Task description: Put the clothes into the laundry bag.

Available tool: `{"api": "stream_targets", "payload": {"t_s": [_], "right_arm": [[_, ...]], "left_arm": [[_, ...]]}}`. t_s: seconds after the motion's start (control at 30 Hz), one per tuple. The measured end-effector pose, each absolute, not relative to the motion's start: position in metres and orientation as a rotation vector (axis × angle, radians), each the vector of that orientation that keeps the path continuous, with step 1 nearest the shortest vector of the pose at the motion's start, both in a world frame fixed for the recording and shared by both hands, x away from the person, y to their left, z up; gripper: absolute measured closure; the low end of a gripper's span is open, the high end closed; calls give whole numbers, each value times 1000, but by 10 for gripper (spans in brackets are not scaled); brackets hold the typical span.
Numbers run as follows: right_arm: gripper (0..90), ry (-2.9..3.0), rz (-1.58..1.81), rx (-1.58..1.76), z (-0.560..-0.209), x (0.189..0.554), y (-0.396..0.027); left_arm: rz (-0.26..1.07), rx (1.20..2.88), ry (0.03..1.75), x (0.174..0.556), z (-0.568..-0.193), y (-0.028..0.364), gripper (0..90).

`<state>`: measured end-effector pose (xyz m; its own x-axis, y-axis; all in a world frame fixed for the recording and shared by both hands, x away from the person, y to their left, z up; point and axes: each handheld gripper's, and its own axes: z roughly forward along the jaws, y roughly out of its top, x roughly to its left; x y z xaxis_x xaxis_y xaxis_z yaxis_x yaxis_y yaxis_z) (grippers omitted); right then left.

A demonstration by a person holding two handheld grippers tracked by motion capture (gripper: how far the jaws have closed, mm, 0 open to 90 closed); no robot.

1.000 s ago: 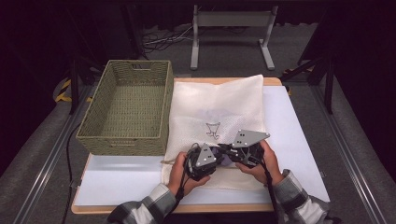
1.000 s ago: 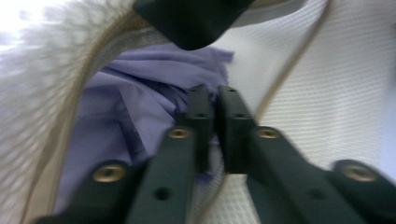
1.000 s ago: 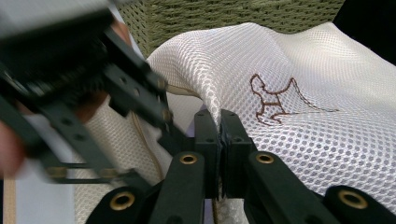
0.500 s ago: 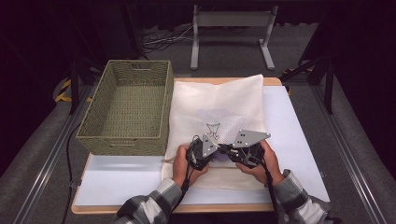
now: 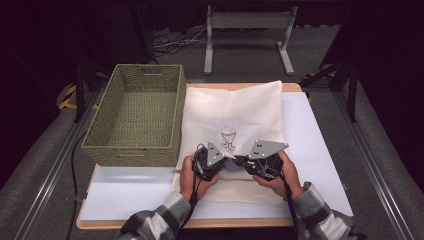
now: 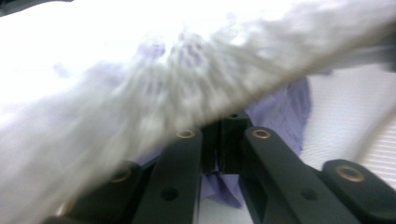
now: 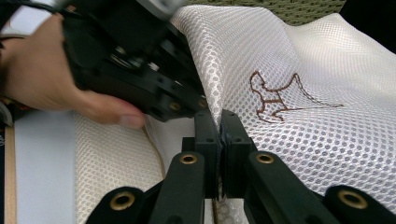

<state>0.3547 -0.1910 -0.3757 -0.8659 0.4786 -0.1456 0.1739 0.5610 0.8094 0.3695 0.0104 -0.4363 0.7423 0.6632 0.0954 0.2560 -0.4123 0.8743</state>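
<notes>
the mesh bag (image 5: 232, 112) lies flat mid-table, just right of the basket (image 5: 135, 117), with something purple (image 6: 280, 109) inside it. right gripper (image 7: 219, 126) is pinching the top mesh layer at the bag's near edge and lifting it. left gripper (image 6: 223, 135) is pressed together on the purple cloth under the mesh. i'd keep the right one high and steady and pull slowly so the cloth doesn't snag on the mesh. both hands sit close together at the near edge, grippers angled toward each other.
</notes>
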Motion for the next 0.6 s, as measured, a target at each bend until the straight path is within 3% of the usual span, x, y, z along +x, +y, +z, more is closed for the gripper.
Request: {"api": "stream_targets", "payload": {"t_s": [0.27, 0.6], "right_arm": [[879, 2437, 1224, 547, -374, 354, -195], [878, 2433, 1234, 539, -372, 353, -196]], "left_arm": [[519, 2008, 600, 348, -425, 31, 801], [547, 2085, 568, 324, -412, 85, 702]]}}
